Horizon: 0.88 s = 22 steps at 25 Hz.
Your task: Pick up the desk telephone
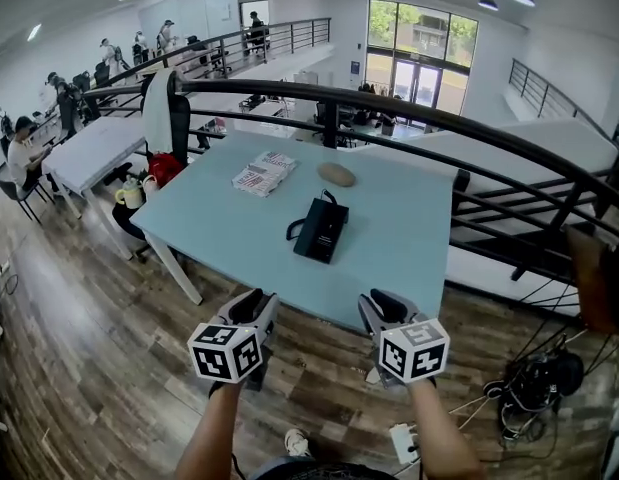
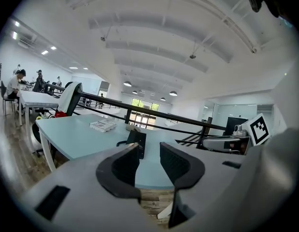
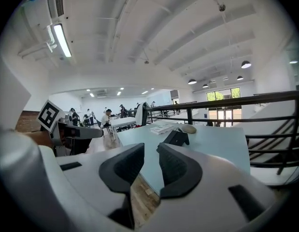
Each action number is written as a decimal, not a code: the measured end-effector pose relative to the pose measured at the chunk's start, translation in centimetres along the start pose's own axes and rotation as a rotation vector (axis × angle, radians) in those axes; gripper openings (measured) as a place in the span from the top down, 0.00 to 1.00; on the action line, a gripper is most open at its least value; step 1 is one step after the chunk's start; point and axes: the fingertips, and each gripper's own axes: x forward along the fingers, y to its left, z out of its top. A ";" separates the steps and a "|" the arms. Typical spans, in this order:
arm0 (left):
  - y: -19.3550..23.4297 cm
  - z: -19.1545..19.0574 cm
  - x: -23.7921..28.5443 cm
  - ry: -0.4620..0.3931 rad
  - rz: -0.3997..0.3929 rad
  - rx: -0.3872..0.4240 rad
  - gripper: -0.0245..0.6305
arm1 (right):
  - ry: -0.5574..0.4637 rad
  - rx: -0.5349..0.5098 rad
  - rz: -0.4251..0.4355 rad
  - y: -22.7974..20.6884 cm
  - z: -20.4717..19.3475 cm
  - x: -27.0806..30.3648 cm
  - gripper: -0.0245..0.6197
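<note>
The black desk telephone (image 1: 321,229) lies in the middle of the pale blue table (image 1: 409,258), its cord curling at its left side. It also shows as a dark block in the left gripper view (image 2: 137,142) and the right gripper view (image 3: 177,137). Both grippers hover short of the table's near edge, over the wooden floor. My left gripper (image 1: 261,306) is open with nothing between its jaws. My right gripper (image 1: 377,305) is open too, its gap narrow and empty. Both point toward the phone from well back.
A stack of printed papers (image 1: 263,174) and a tan oval object (image 1: 337,174) lie at the table's far side. A black railing (image 1: 409,108) curves behind the table. Cables and a bag (image 1: 534,388) sit on the floor at right. People sit at desks far left.
</note>
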 end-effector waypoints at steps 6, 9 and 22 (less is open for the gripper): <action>3.0 1.0 1.7 0.015 -0.068 0.013 0.75 | 0.003 0.018 -0.037 0.8 0.5 3.0 0.82; 4.3 1.3 2.5 0.019 -0.090 0.015 0.74 | 0.003 0.039 -0.055 0.9 0.6 4.3 0.81; 8.3 1.6 7.5 0.055 -0.142 -0.006 0.70 | 0.009 0.088 -0.078 -0.8 0.4 9.9 0.75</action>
